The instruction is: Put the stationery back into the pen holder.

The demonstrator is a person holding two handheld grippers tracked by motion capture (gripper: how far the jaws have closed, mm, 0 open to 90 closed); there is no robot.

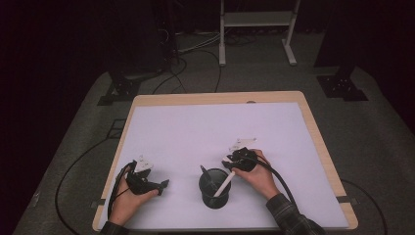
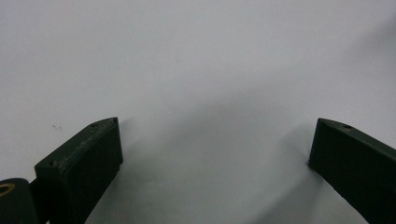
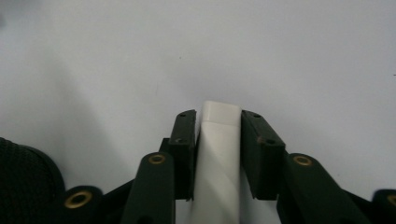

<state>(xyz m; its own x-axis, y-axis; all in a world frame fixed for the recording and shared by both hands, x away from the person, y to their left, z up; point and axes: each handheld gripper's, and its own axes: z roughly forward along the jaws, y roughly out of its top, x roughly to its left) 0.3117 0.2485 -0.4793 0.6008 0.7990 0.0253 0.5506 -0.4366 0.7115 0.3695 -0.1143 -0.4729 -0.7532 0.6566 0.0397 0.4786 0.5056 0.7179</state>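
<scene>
On a wooden-edged table (image 1: pixel 320 142) covered by a pale lavender-white sheet (image 1: pixel 210 127), a person works with two hand-held black grippers. The right gripper (image 1: pixel 229 169), carried in the right hand (image 1: pixel 259 174) near the front middle of the table, has its jaws drawn in against a long white plastic stick with a squared end (image 1: pixel 223 185); in the right gripper view that stick (image 3: pixel 219 154) runs up between the two black pads, which press on its two sides, and its blunt tip stands just past the jaw tips above the bare sheet (image 3: pixel 280 56). From the high view the white stick slants down and to the left from the gripper into a round black mesh cup (image 1: pixel 214 188), which stands upright on the sheet between the two hands, just beside the right gripper; a dark slim pen-like item (image 1: pixel 205 174) also leans inside the cup. The cup's woven black wall (image 3: pixel 25 179) sits at the lower left corner of the right gripper view, near the jaws. The left gripper (image 1: pixel 159 185) rests low near the front left of the table in the left hand (image 1: pixel 125 200), apart from the cup, pointing toward it; in the left gripper view its jaws stand wide apart with plain sheet (image 2: pixel 201 70) between them and nothing held
</scene>
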